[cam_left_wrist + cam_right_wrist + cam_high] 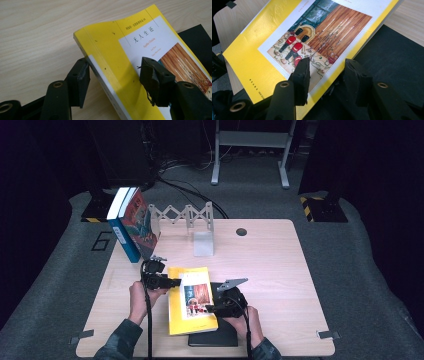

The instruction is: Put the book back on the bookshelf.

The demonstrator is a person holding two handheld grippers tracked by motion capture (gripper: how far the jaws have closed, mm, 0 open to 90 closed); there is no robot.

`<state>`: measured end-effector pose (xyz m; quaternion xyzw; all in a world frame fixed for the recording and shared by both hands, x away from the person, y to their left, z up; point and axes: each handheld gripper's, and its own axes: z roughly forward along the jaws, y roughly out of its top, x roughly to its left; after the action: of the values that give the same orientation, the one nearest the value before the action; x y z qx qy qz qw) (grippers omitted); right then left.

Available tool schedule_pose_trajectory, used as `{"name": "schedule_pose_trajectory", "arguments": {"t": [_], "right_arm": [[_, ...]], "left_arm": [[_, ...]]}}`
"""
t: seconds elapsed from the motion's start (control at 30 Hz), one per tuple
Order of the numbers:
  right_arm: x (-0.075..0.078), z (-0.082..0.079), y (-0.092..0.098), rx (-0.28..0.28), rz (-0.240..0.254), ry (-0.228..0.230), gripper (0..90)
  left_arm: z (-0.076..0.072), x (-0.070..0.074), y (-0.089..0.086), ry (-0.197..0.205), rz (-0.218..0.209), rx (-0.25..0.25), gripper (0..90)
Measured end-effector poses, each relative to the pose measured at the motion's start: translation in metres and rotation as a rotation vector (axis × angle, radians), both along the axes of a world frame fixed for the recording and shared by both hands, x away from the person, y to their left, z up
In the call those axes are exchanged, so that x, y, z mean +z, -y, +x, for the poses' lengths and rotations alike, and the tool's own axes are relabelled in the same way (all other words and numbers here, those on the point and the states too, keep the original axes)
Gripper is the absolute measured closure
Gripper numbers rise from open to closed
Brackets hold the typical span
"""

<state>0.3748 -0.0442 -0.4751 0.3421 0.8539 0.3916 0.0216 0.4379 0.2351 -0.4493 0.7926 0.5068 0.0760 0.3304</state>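
Note:
A yellow paperback (192, 300) with a picture of red-coated figures on its cover lies tilted over a flat black book (215, 337) near the table's front edge. My left gripper (175, 282) is at its spine side. In the left gripper view the yellow book (112, 50) sits between the jaws of the left gripper (115, 75), one pad against the spine and the other on the cover. My right gripper (210, 309) grips the opposite long edge. In the right gripper view the right gripper (327, 72) has one jaw on the cover (262, 50) and the other underneath, above the black book (392, 50).
Two or three books (131, 222) stand leaning at the table's back left against a grey accordion rack (185, 215). A pale upright block (203, 242) stands in front of the rack. The wooden table (270, 285) has a round hole (241, 231) near its back edge.

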Motion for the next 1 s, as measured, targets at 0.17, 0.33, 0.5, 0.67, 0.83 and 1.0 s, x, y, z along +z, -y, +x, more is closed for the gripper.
{"name": "schedule_pose_trajectory", "arguments": {"t": [0.17,0.33,0.5,0.67,0.83,1.0], "right_arm": [[0.001,0.004,-0.005,0.017,-0.017,0.016,57.0],[0.002,0.005,-0.008,0.016,-0.027,0.032,57.4],[0.002,0.007,-0.005,0.014,-0.012,0.006,58.1],[0.001,0.009,-0.005,0.018,-0.009,0.004,58.3],[0.001,0.012,-0.005,0.006,0.006,0.001,58.2],[0.001,0.013,-0.005,0.01,0.0,0.005,58.3]], "left_arm": [[-0.002,0.007,0.003,0.02,0.043,-0.003,44.0],[-0.004,0.014,0.008,0.052,0.094,-0.014,45.0],[-0.004,0.017,-0.003,0.029,-0.02,-0.022,50.0],[0.001,0.012,-0.012,-0.021,-0.145,-0.036,53.8],[0.0,0.011,-0.003,-0.025,-0.162,-0.056,54.4],[-0.005,0.018,0.012,0.019,-0.035,-0.068,55.3]]}}
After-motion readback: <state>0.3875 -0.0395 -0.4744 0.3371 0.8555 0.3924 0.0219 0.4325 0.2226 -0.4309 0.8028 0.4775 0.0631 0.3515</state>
